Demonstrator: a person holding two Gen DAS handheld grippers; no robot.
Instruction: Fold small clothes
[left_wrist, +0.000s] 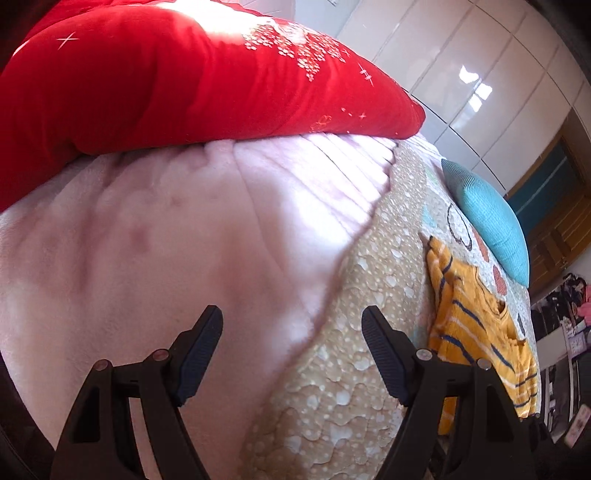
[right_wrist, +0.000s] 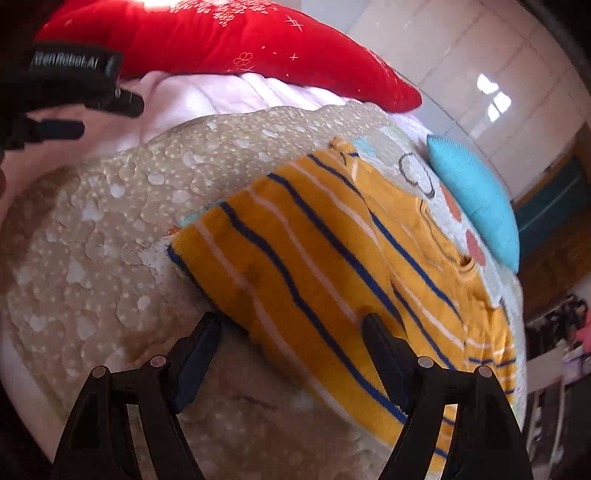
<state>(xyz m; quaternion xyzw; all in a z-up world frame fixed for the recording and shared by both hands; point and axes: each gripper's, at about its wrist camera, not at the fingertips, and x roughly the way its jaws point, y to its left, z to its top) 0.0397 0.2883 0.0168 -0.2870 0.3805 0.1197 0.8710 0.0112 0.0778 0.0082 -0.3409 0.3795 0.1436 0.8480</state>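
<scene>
beige quilt (right_wrist: 92, 229) — striped shirt (right_wrist: 332, 258) between right gripper (right_wrist: 291, 323) fingers (spread).

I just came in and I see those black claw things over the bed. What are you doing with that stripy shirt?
A person is holding two grabber tools to fold small clothes on the bed. The yellow striped shirt lies flat on the beige quilt, not yet folded. The right gripper is open, its fingers right at the shirt's near edge. The left gripper is open too, off to the side above the pink blanket, holding nothing. A red quilt and a blue pillow sit further back.
</scene>
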